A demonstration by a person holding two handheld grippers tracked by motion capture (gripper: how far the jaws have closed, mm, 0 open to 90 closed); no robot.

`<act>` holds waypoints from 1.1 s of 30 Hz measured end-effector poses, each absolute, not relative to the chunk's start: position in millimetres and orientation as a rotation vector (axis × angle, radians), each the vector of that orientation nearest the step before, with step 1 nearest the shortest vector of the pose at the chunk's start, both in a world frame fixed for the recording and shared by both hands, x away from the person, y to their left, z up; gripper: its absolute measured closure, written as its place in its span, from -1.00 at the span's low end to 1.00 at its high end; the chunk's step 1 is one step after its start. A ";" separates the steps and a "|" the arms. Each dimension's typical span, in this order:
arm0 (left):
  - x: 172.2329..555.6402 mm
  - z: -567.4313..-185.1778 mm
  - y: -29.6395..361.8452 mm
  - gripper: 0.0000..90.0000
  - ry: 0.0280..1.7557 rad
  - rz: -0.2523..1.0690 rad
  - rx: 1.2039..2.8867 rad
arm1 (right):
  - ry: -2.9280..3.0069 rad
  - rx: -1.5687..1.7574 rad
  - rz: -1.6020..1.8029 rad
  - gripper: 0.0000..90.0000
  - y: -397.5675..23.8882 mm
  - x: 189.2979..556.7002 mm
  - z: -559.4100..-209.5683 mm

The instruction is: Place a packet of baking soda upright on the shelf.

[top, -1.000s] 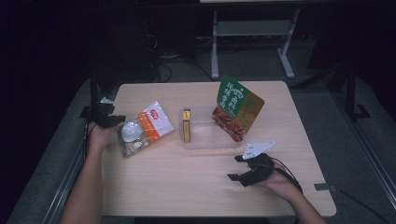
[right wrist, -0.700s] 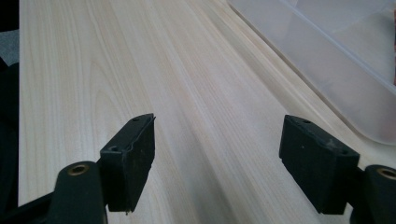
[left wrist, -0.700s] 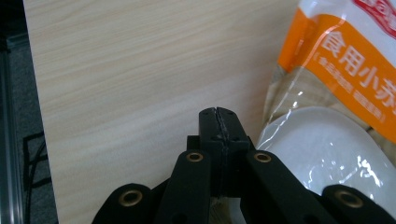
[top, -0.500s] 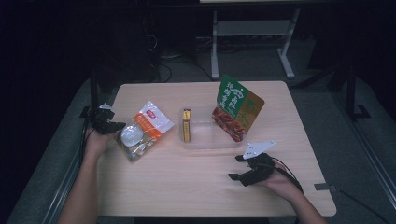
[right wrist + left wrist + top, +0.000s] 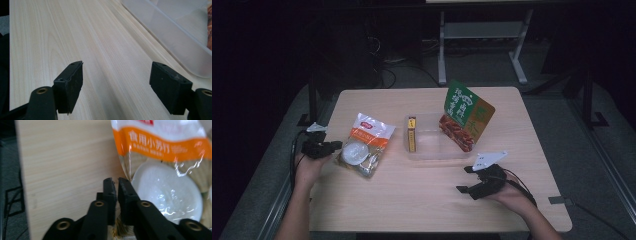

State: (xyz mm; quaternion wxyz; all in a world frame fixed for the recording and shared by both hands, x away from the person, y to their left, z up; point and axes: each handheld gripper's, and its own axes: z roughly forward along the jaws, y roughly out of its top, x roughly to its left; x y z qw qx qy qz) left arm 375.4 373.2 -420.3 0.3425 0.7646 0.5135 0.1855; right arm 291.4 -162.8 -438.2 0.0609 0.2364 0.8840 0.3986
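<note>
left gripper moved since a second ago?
Yes. In the high view the left gripper has slid left, off the orange-and-white pouch toward the table edge; its jaws have just been opening a crack, nothing visibly pinched.

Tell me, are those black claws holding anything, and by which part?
Nothing, it seems. The left gripper has just been opening its jaws, with a slim gap between them, at the orange-and-white bag's edge. The right gripper stands open over the table.
</note>
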 end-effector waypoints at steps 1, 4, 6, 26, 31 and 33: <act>371.6 -418.0 372.2 0.64 1.325 0.493 1.974 | 2.675 0.719 1.205 -0.41 -163.4 291.3 -437.7; 366.6 -415.0 369.1 0.35 1.287 0.494 1.935 | 2.671 0.718 1.208 -0.41 -164.9 291.2 -437.6; 369.8 -417.7 367.2 0.15 1.287 0.465 1.917 | 2.672 0.724 1.204 -0.41 -164.5 290.7 -437.5; 390.3 -449.8 347.9 0.12 1.259 0.298 1.988 | 2.692 0.707 1.175 -0.41 -160.6 289.6 -439.0; 390.8 -451.0 347.9 0.35 1.243 0.290 2.015 | 2.698 0.704 1.166 -0.41 -159.8 289.7 -439.5; 390.6 -451.2 349.1 0.50 1.242 0.260 2.006 | 2.697 0.703 1.164 -0.41 -159.4 289.7 -439.4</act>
